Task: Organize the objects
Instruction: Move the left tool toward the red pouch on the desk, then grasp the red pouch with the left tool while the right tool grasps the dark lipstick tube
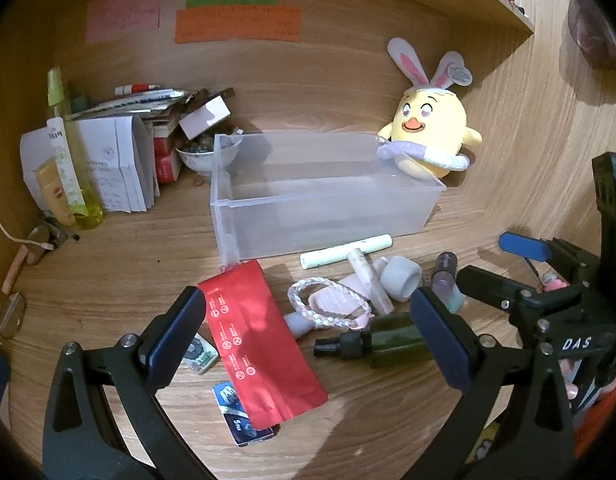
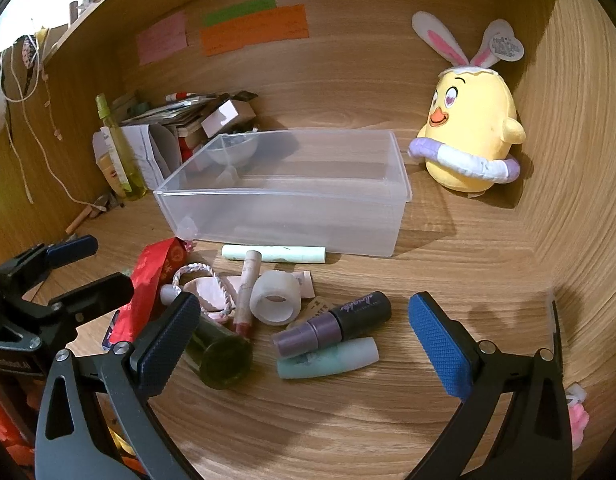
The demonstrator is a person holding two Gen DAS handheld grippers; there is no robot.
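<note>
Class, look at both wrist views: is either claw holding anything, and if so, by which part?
Nothing is held. The left claw and the right claw are both open, above the clutter in front of the clear plastic box.

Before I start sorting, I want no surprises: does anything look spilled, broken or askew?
Nothing spilled or broken. The clear plastic bin sits empty, while the dark green dropper bottle, purple tube and red pouch lie jumbled on their sides before it.
</note>
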